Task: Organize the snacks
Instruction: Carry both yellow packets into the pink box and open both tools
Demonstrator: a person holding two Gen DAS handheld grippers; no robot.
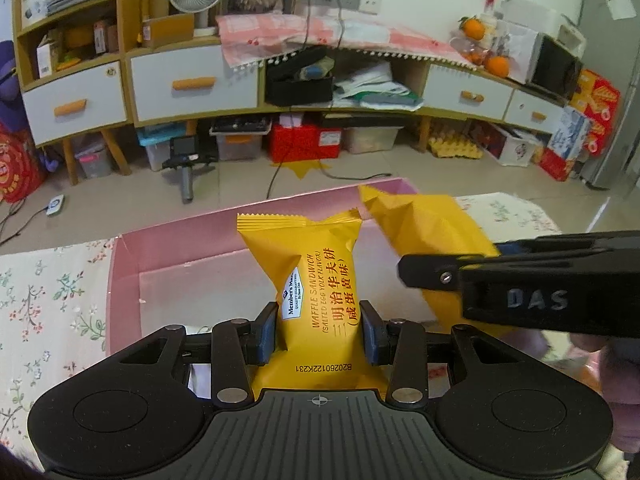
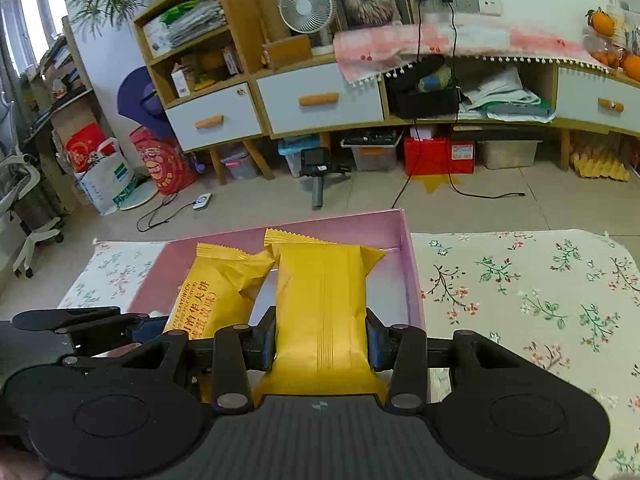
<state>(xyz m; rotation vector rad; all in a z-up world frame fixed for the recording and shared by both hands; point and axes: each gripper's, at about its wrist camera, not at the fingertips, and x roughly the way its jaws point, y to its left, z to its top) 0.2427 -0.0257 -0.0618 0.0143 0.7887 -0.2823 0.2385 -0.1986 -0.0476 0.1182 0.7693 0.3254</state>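
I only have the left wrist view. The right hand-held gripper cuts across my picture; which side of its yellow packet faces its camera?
Observer: The plain back, with the seam ridges; no print shows on the right packet held by the right hand-held gripper.
Operator: Is there table beyond the box on that side?
Observer: Yes, the floral tablecloth spreads to the right of the pink box.
Operator: Anything lying on it?
Observer: Nothing shows on the part in view.

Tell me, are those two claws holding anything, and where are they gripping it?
Yes. Left gripper pinches a yellow packet near its lower end; right gripper pinches another packet likewise.
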